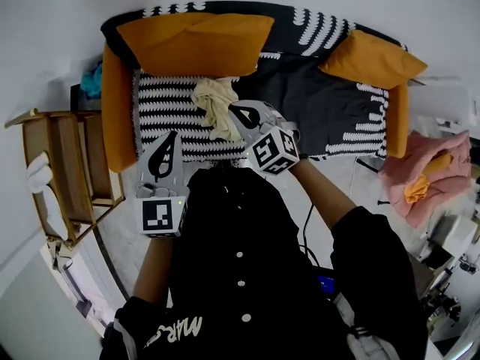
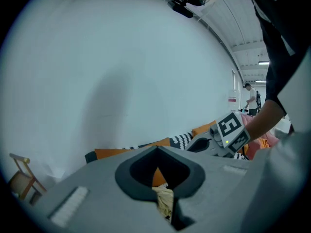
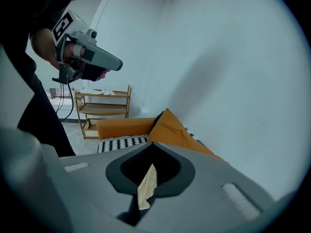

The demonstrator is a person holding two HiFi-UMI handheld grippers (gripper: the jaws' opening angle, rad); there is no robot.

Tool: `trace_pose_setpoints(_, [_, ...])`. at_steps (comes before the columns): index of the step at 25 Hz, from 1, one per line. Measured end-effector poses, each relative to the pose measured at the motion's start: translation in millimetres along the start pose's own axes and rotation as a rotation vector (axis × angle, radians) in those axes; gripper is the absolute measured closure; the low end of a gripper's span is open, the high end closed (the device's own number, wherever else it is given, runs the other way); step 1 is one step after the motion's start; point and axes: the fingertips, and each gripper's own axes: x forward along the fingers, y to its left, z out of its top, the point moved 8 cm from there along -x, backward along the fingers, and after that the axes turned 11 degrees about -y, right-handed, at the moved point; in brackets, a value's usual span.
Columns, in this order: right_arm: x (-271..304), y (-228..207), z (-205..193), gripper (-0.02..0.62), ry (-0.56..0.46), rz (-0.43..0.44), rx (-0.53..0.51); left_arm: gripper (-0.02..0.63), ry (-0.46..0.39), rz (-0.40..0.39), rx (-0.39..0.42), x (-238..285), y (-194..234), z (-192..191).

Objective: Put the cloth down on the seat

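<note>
My right tongs (image 3: 153, 152) are pressed together on the cloth (image 3: 147, 184). In their own view a cream strip of it runs down through the opening between the jaws. My left tongs (image 2: 158, 150) are pressed together too. Their own view shows a crumpled bit of the cream cloth through the opening and the slit below it, with orange behind.

The head view settles what that view leaves open. There the left tip stands just beside the cloth, to its lower left, with striped cover showing between them, so these jaws pinch nothing. The cloth hangs bunched from the right tip in the upper middle of the frame, over the seat (image 1: 161, 103), where the black-and-white stripes meet the dark grey half. Whether its lower end touches the cover I cannot tell.

Only the head view takes in the whole sofa (image 1: 112, 115). It has a large orange cushion (image 1: 195, 42) at upper left, a smaller cushion (image 1: 371, 58) at upper right, and a pink heap (image 1: 427, 172) at the right edge.

The wooden shelf (image 3: 104, 108) stands at middle left in the right gripper view, under my left tongs. The left gripper view alone shows a person (image 2: 251, 99) far off at the right.
</note>
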Motion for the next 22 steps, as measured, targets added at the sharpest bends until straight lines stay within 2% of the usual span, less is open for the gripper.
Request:
trace_pose_setpoints(11, [-59,-14,57,0.568,-0.121,-0.146,0.068,0.606,-0.107,0.014,0.02,-12,19,36])
trace_pose_setpoints(16, [-84,-20,68,0.568,-0.164,-0.208,0.102,0.606,-0.171,0.022,0.015,-14,23,57])
trace_pose_setpoints(22, [-115,-30,86,0.568,-0.225,-0.289,0.133,0.606,-0.221,-0.004,0.056,-13,20,79])
